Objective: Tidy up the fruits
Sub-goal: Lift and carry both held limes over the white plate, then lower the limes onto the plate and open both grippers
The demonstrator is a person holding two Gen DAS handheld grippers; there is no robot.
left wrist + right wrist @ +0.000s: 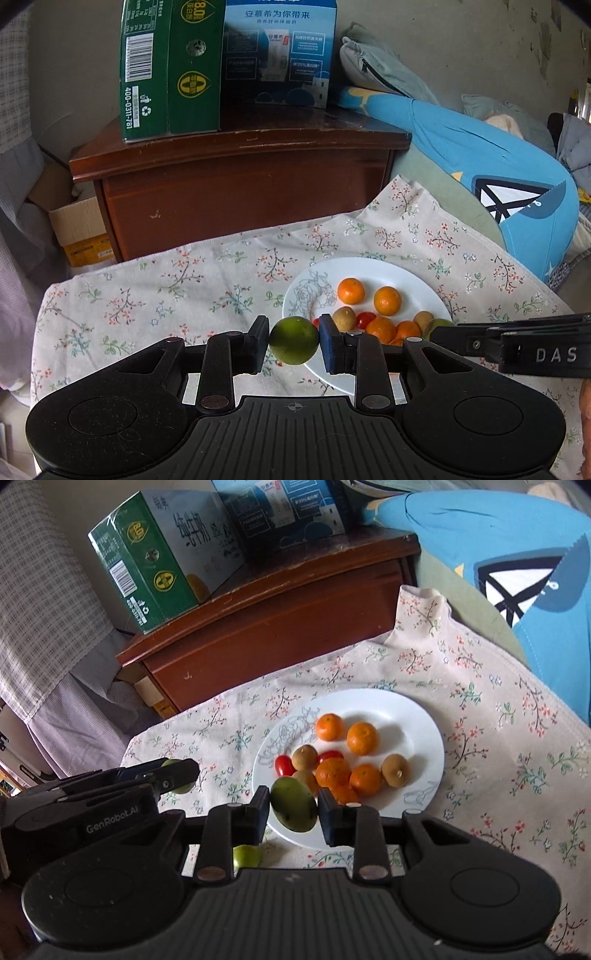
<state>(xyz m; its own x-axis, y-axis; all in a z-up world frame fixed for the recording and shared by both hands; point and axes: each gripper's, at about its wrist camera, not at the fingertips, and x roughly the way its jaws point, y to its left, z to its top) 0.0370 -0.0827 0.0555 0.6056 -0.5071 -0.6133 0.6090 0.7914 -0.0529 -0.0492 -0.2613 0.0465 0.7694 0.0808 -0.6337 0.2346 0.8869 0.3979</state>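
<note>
A white plate on the floral cloth holds several tangerines, brown kiwis and red cherry tomatoes. My left gripper is shut on a round green fruit, held just above the plate's near left rim. My right gripper is shut on an oval green fruit over the plate's near edge. Another green fruit lies on the cloth below my right gripper. The left gripper also shows in the right wrist view, left of the plate.
A brown wooden cabinet stands behind the table with a green carton and a blue carton on top. A blue cushion lies at the right. A cardboard box sits on the floor at left.
</note>
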